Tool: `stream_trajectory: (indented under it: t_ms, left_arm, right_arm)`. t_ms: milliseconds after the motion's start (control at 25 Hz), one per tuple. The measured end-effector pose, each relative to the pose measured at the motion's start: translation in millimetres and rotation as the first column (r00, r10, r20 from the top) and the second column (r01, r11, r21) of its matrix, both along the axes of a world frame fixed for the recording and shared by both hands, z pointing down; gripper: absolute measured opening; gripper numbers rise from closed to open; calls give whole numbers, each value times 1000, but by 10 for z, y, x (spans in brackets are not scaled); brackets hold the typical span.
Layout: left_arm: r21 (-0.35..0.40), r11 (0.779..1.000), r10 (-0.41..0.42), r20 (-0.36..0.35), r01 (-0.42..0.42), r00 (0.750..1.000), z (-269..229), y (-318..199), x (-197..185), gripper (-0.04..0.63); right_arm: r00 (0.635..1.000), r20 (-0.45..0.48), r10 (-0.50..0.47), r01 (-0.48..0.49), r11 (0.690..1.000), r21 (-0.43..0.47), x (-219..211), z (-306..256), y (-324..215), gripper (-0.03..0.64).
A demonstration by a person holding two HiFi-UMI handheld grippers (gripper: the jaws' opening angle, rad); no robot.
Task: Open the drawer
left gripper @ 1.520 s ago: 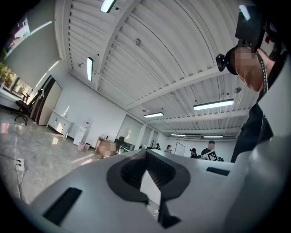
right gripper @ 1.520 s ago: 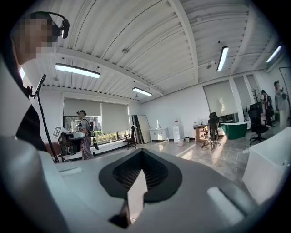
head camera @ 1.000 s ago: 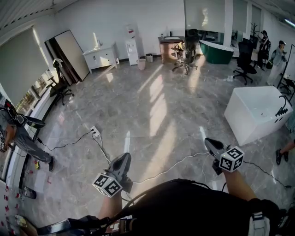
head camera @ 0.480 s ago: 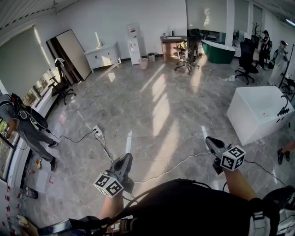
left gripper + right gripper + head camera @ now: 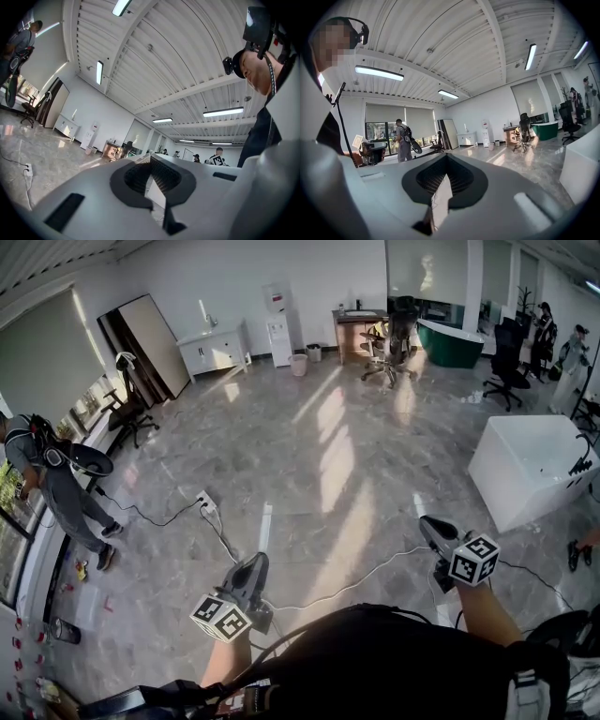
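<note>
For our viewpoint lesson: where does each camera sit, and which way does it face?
Head view: on the head, looking down at floor; arms, left claw, right claw show.
Left gripper view: on left claw, tilted toward ceiling; wearer's torso shows.
Right gripper view: on right claw, level across floor; wearer's torso shows.
Gripper views share the water dispenser.
</note>
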State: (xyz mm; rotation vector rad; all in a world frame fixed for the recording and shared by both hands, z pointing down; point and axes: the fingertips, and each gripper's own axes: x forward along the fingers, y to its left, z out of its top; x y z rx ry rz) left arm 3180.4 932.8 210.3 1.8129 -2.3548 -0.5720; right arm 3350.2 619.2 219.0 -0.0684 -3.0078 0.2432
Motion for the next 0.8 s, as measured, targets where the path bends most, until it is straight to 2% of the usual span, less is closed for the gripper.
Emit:
stream_trajectory:
  t_ms: [400,600,800]
  left_arm:
    - [-5,1000,-28,-22,28,999,163,275,-377,-9]
    - [-23,999,-44,-31,44,999,221,107,-528,-9]
    - [-39,995,-91,-1,90,996,164,-333,-718,-9]
  right_arm:
    - [999,-45,-28,29,999,13,-414,144,228,0]
    - [998,-40,-46,45,999,-8,-663,204,-9,0]
    - [995,-24,-93,93,995,-25,-964,287,-509,0]
